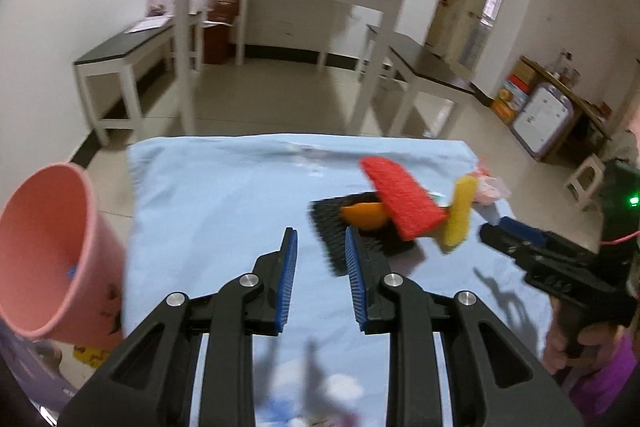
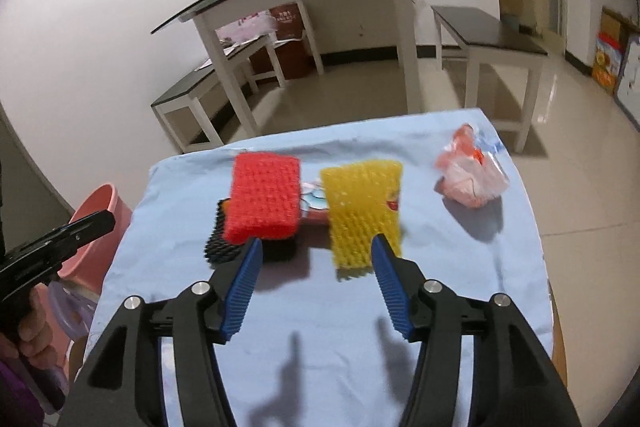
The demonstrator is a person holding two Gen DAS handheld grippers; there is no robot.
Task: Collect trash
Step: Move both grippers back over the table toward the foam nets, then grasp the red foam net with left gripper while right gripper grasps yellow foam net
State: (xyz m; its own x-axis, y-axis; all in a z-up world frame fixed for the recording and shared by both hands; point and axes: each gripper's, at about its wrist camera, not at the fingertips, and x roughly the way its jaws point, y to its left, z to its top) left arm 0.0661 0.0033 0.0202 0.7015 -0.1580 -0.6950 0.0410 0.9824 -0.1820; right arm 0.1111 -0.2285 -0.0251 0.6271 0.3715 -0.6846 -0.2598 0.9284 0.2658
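Both empty: left gripper (image 1: 320,247) and right gripper (image 2: 316,259), jaws spread. Mid-desk: red foam net (image 2: 264,203), yellow foam net (image 2: 360,211); crumpled wrapper (image 2: 472,179) near right edge. Pink bin (image 1: 44,251) off left edge, ready for trash.

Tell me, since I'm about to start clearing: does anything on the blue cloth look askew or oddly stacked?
Yes. The red foam net leans tilted on the black foam net and an orange peel, not lying flat. The yellow foam net props up beside it. A crumpled plastic bag lies apart.
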